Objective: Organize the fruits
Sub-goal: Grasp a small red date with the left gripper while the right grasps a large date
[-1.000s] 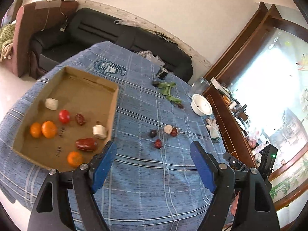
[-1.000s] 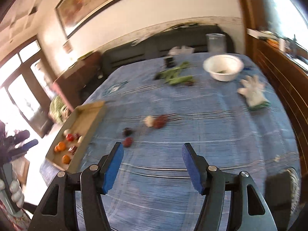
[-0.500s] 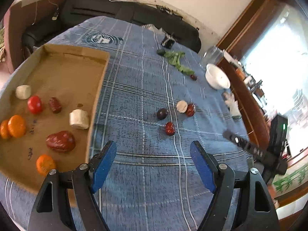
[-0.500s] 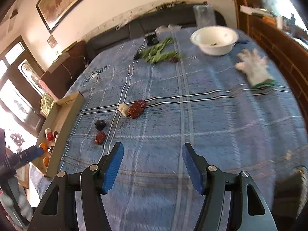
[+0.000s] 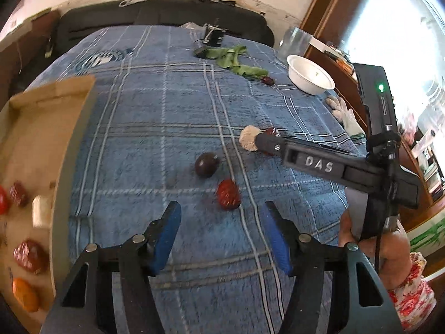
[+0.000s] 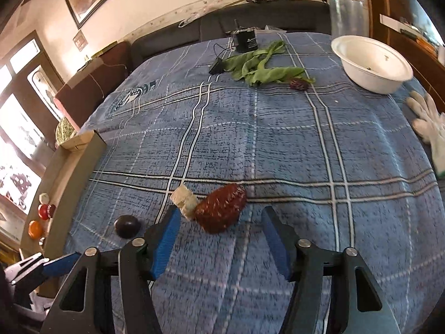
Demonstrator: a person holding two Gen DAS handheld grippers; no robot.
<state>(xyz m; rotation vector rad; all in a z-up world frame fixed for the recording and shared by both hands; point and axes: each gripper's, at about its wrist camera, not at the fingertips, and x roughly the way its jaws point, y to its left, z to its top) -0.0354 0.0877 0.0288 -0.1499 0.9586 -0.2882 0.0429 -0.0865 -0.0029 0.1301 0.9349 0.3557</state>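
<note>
1. Wrinkled, dark-red skin marks the large date [image 6: 221,212] as light and slightly soft; grip it across its short width, gently.
2. It lies just ahead of the right gripper [image 6: 219,239], whose jaws stand apart, empty.
3. Only the left view shows a smaller red date [image 5: 228,194] before the left gripper [image 5: 222,238], jaws likewise apart.

A round white ceramic bowl [image 6: 371,64] sits near a white fabric glove [image 6: 428,128]; green leafy stalks [image 6: 261,65] lie beside a small black cylindrical device [image 6: 246,41].
</note>
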